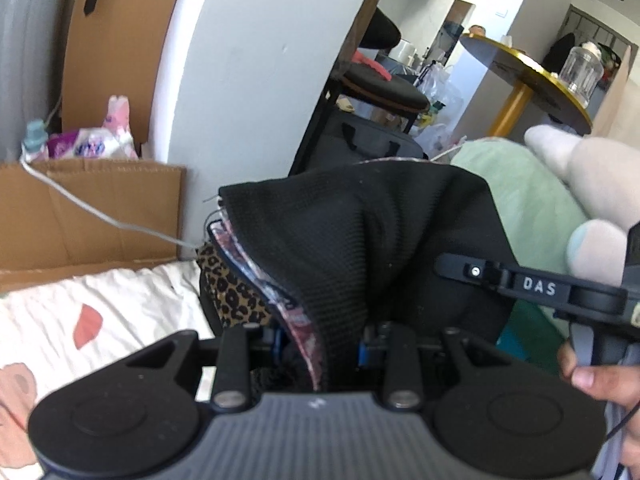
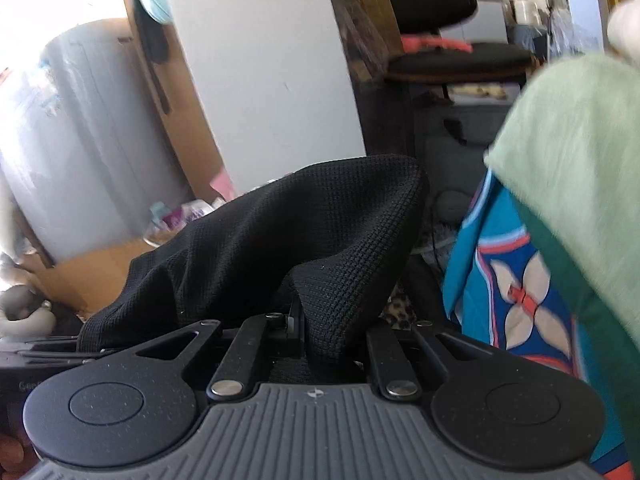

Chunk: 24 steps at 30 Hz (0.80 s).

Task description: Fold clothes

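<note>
A black knit garment [image 1: 360, 240] with a patterned pink lining fills the middle of the left wrist view, lifted off the bed. My left gripper [image 1: 320, 344] is shut on its edge, and the cloth bunches up between the jaws. In the right wrist view the same black garment [image 2: 300, 232] rises in a peak, with my right gripper [image 2: 324, 340] shut on another part of it. The fabric hides the fingertips in both views. The right gripper's body, marked DAS [image 1: 540, 288], shows at the right of the left wrist view, with a person's fingers [image 1: 588, 376] on it.
A leopard-print cloth [image 1: 236, 292] lies under the garment on a white patterned bedsheet [image 1: 100, 320]. A pale green cloth [image 2: 572, 160] and a teal patterned fabric [image 2: 512, 280] hang at the right. Cardboard boxes [image 1: 80, 216], a white pillar [image 1: 256, 60], a stool [image 1: 384, 88] and a round table [image 1: 532, 80] stand behind.
</note>
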Tool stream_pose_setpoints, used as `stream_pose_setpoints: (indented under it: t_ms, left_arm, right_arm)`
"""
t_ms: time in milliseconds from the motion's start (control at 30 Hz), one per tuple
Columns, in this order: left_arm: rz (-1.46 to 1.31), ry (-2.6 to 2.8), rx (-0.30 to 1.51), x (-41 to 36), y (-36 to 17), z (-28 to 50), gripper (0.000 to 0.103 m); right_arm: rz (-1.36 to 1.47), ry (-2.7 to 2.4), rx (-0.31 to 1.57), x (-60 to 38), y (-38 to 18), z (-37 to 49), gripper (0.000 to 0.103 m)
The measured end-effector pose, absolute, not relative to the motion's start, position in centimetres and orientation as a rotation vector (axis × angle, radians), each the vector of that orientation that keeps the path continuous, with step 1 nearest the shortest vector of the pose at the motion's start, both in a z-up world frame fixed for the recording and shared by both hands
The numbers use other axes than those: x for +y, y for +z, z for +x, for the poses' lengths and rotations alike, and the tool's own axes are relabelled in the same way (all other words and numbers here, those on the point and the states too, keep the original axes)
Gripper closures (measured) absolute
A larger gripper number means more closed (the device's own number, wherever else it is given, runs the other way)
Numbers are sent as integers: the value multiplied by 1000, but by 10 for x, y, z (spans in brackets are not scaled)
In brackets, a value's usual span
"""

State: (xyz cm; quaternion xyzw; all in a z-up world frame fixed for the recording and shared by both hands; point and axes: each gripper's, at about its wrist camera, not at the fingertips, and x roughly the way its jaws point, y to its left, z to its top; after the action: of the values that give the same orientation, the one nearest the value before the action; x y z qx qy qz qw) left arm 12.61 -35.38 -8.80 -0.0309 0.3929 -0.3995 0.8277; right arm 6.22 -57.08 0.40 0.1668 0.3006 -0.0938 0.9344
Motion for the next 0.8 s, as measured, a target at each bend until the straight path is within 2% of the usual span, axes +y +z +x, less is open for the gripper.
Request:
stream_pose_setpoints:
  t_ms: [233,400,567,800]
  left_arm:
    - [-86,-889,824,-356,-151,145,69]
    - [-125,-893,866,-369,-184,155,69]
    - [-230,-934,876,-373,-198,162,69]
    - [-242,-984,840,-384,-199,184,69]
  right_arm:
    - [216,-202,702,-576,-43,93,94]
    - [103,-213,728,-576,-48,104,94]
    - [38,-226,738,-582,-46,117,94]
    - [-47,-242,753,-591,-45,137,94]
